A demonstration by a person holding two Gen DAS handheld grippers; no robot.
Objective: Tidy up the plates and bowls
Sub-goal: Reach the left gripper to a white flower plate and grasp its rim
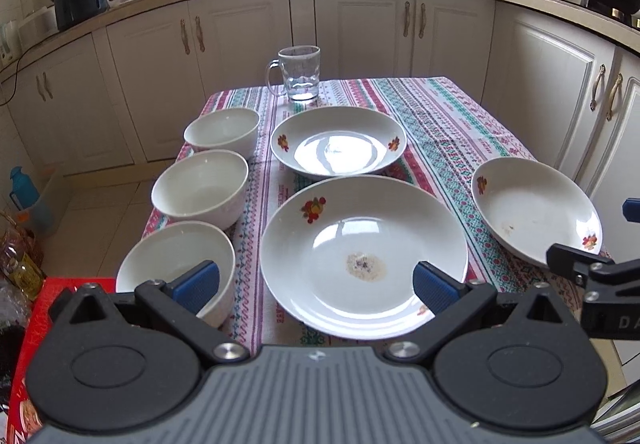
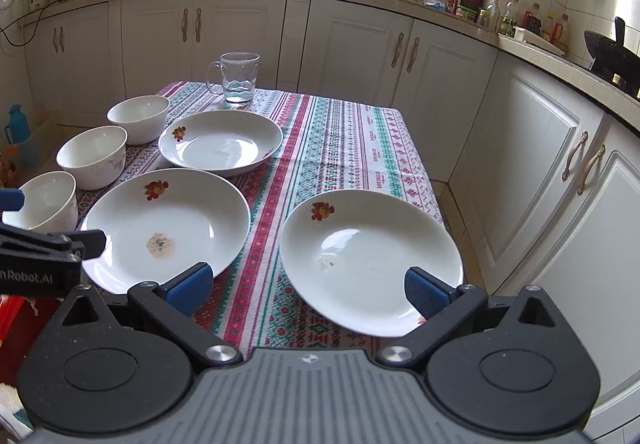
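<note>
Three white plates with fruit motifs lie on the patterned tablecloth: a near middle plate (image 1: 362,256) with a brown stain, a far plate (image 1: 338,140), and a right plate (image 1: 536,210) by the table's right edge. Three white bowls stand in a row along the left edge: near (image 1: 172,264), middle (image 1: 200,186), far (image 1: 222,130). My left gripper (image 1: 316,284) is open and empty, hovering over the near plate's front rim. My right gripper (image 2: 308,290) is open and empty, just in front of the right plate (image 2: 370,260); the stained plate (image 2: 166,230) lies to its left.
A glass mug (image 1: 298,72) stands at the table's far edge. Kitchen cabinets (image 1: 360,28) and a cluttered counter run behind and to the right. A red box (image 1: 36,324) sits at the near left. The tablecloth (image 2: 340,148) is bare on the far right.
</note>
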